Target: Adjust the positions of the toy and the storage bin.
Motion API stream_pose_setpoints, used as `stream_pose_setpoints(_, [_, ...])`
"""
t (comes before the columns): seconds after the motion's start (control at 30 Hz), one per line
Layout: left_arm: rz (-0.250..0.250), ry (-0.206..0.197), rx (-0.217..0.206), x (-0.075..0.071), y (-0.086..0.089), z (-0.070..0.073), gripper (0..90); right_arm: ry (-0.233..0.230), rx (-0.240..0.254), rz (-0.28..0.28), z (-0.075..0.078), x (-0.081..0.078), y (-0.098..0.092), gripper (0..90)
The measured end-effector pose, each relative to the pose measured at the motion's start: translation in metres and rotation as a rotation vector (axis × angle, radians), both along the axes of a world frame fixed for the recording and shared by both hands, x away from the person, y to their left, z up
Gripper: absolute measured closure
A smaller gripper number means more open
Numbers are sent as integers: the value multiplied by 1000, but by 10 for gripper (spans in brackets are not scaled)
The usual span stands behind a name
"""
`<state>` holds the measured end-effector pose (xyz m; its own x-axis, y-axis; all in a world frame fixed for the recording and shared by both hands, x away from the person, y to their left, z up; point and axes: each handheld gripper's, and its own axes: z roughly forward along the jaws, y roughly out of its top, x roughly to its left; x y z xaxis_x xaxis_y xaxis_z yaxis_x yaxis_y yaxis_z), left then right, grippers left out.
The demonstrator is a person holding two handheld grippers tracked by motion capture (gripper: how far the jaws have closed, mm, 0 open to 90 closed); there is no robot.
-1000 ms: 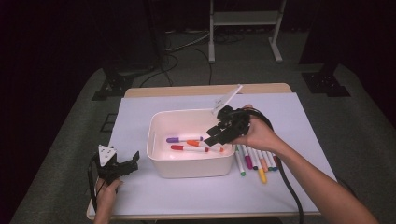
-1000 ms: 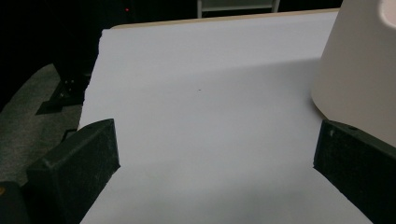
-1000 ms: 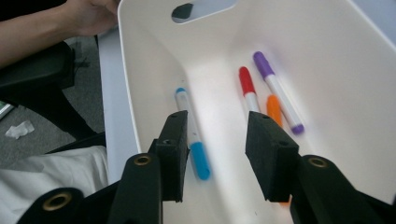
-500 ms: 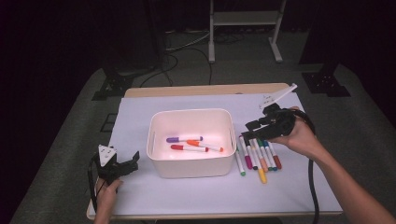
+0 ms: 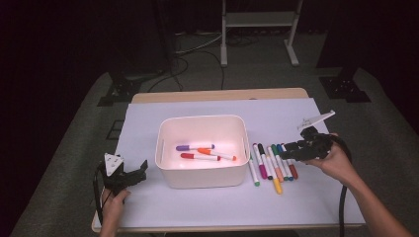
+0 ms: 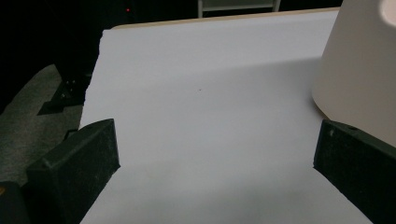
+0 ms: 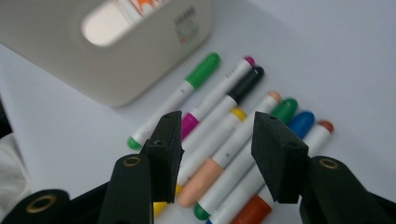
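A white bin (image 5: 167, 148) stands mid-table with a purple marker (image 5: 194, 147), an orange one (image 5: 211, 152) and a red one (image 5: 198, 157) inside. Right of it lies a row of several markers (image 5: 272, 162). My right gripper (image 5: 288, 152) hovers at the row's right side, pointing left. In the right gripper view its jaws (image 7: 219, 135) stand open just over the markers, and they have just been opening with nothing between them. A green-capped marker (image 7: 203, 70) and a black-capped one (image 7: 245, 84) lie nearest the bin (image 7: 140, 51). My left gripper (image 5: 138, 175) rests open left of the bin, empty (image 6: 217, 140).
A white paper mat (image 5: 276, 116) covers the wooden table. The bin's wall (image 6: 359, 60) rises close to the left gripper's right jaw. A cable (image 5: 341, 207) trails from the right gripper along the forearm. Dark floor and a metal stand (image 5: 257, 19) lie beyond the table.
My right gripper has moved from over the bin rightward and down to the marker row. The left gripper has stayed in place.
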<state>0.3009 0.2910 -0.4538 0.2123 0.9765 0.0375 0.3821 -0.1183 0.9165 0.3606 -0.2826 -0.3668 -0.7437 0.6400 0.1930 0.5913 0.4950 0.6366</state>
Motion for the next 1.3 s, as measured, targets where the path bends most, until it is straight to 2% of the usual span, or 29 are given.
stream_pose_setpoints(0.03, [0,-1,1,0,0,0,0,22,6,-21,-12,1,-7,522])
stream_pose_setpoints(0.07, [0,0,2,0,0,0,0,22,6,-21,-12,1,-7,522])
stream_pose_setpoints(0.17, [1,1,-2,0,0,0,0,51,5,-65,-30,3,-18,525])
stream_pose_setpoints(0.33, [1,2,0,0,0,0,0,60,-19,-104,-42,6,-24,536])
stream_pose_setpoints(0.43, [0,1,0,0,0,0,0,46,-45,-151,-51,9,-25,558])
stream_pose_setpoints(0.47, [1,0,0,0,0,0,0,46,-45,-151,-51,9,-25,558])
stream_pose_setpoints(0.57, [0,1,0,0,0,0,0,27,-91,-180,-56,12,-25,566])
stream_pose_setpoints(0.73, [0,2,-1,0,0,0,0,29,-118,-194,-64,14,-23,576])
stream_pose_setpoints(0.83, [0,3,0,0,0,0,0,18,-161,-216,-69,11,-27,590])
stream_pose_setpoints(0.87, [0,2,2,0,0,0,0,18,-161,-216,-69,11,-27,590])
stream_pose_setpoints(0.97, [0,1,2,0,0,0,0,8,-171,-256,-69,7,-34,624])
stream_pose_setpoints(1.07, [0,1,2,0,0,0,0,-3,-202,-286,-70,5,-40,710])
stream_pose_setpoints(1.17, [-1,-3,4,0,0,0,0,-6,-197,-312,-70,1,-46,753])
stream_pose_setpoints(1.3, [-1,-4,5,0,0,0,0,6,-192,-318,-70,1,-48,759])
